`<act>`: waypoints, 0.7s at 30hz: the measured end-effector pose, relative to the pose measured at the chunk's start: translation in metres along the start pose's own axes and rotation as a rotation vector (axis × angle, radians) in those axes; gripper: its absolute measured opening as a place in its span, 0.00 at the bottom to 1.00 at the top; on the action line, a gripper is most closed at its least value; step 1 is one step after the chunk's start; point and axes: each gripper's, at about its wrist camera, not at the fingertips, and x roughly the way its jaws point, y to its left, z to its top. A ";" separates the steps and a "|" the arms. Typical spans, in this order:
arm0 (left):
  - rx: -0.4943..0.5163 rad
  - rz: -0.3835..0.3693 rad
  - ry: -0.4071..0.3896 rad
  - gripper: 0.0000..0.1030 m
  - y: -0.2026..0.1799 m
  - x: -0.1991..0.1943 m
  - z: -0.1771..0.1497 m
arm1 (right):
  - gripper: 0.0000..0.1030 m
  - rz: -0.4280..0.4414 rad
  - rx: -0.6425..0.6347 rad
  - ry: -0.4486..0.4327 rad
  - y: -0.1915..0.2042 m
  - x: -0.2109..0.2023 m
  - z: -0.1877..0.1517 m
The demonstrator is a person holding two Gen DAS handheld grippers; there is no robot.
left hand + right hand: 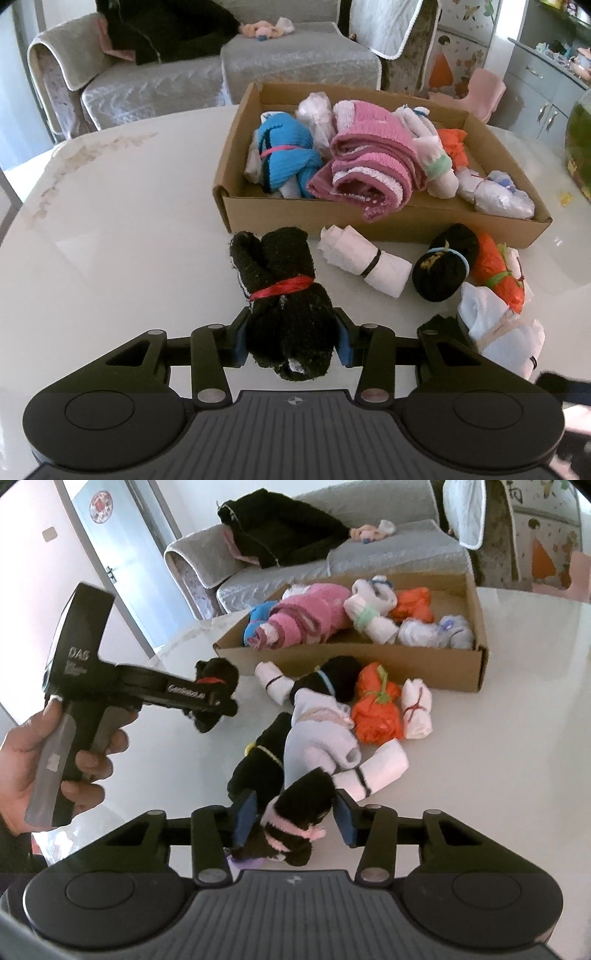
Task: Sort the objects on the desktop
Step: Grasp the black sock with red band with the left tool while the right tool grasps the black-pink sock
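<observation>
- My left gripper (pixel 291 341) is clamped on a black sock bundle tied with a red band (pixel 282 295); both blue pads press its sides. From the right wrist view it looks lifted clear of the white table (pixel 110 221), though I can't be sure.
- Risk here: I hold only the near end of that bundle, so the far end can droop and catch the front wall of the cardboard box (pixel 388 221) as I carry it in.
- Just right of it lies a white roll with a black band (pixel 364 260), then a black roll with a blue band (pixel 443 264), touching an orange bundle (pixel 498 269). A low sweep towards the box could knock these aside.
- The box already holds a blue bundle (pixel 286 158), a pink towel roll (pixel 369 162) and white and orange bundles; the pink roll hangs over the front wall, and a careless drop could push it out.
- My right gripper (pixel 295 821) has its jaws around a black bundle with a pink band (pixel 291 827). The left pad touches it; a gap shows at the right pad, so I judge the jaws not yet closed on it.
- That bundle leans against a pale lavender bundle (pixel 317 734) and a black one with a yellow tie (pixel 258 760); closing now may pinch a neighbour and drag it along.
</observation>
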 end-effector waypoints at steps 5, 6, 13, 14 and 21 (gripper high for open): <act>-0.001 0.004 0.002 0.50 0.004 -0.004 -0.003 | 0.43 0.002 0.026 0.031 -0.009 0.010 -0.002; -0.003 0.004 0.004 0.50 0.005 -0.004 -0.003 | 0.43 0.010 0.039 0.030 -0.010 0.012 -0.003; 0.000 0.006 0.002 0.50 0.007 -0.006 -0.004 | 0.46 0.011 0.058 0.054 -0.004 0.032 -0.004; -0.001 0.004 0.000 0.50 0.008 -0.007 -0.005 | 0.44 0.009 0.056 0.053 -0.003 0.033 -0.004; -0.004 0.004 -0.010 0.50 0.011 -0.014 -0.007 | 0.29 -0.013 0.015 0.072 0.007 0.032 -0.002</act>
